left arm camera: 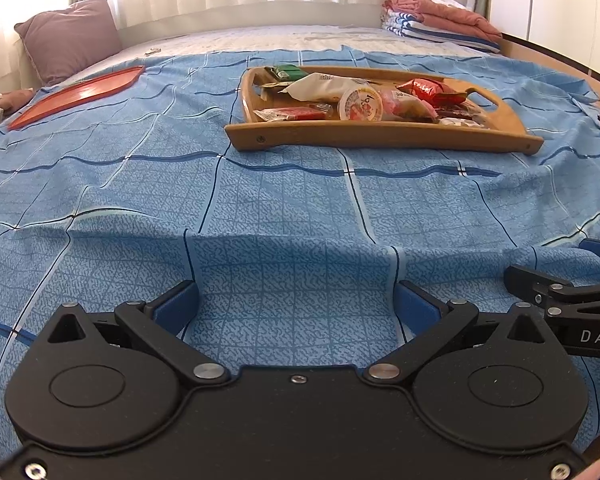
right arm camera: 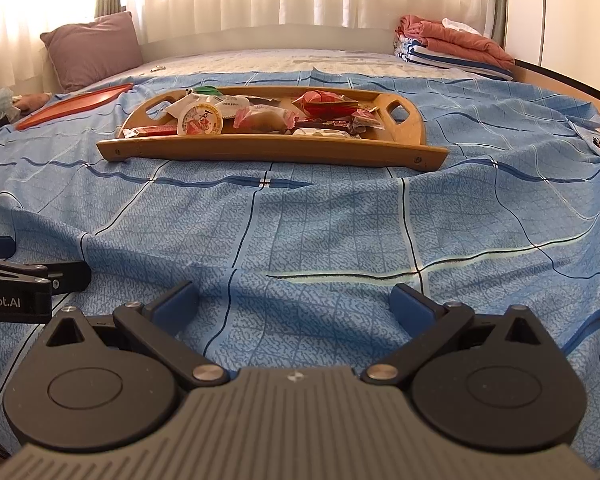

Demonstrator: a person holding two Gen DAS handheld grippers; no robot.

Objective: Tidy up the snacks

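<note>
Both grippers sit low at the near edge of the bed (left arm camera: 300,208), side by side over the blue checked sheet, each spread wide with nothing between its blue pads. The left gripper (left arm camera: 296,300) points up the bed; the wooden tray (left arm camera: 380,140) lies well ahead of it and a little to its right, apart from it with bare sheet between. The right gripper (right arm camera: 296,300) faces the same tray (right arm camera: 272,150) from the other side, so there the tray lies ahead and slightly left. The snacks all lie inside the tray, heaped loosely: a round cup (left arm camera: 360,106) with a printed foil lid leaning up near the middle, a white packet (left arm camera: 320,86) behind it to the left, a green packet (left arm camera: 288,72) at the far left corner, a flat red bar (left arm camera: 296,113) along the near left rim, a crinkled red bag (left arm camera: 430,90) to the right, and a pink-wrapped cake (right arm camera: 264,118) just right of the cup. A red tray (left arm camera: 80,94) lies on the sheet far left, well apart from the wooden one. A mauve pillow (left arm camera: 70,36) stands at the far left corner of the bed, and folded bedding (left arm camera: 440,16) is stacked at the far right, with pale curtains behind.
</note>
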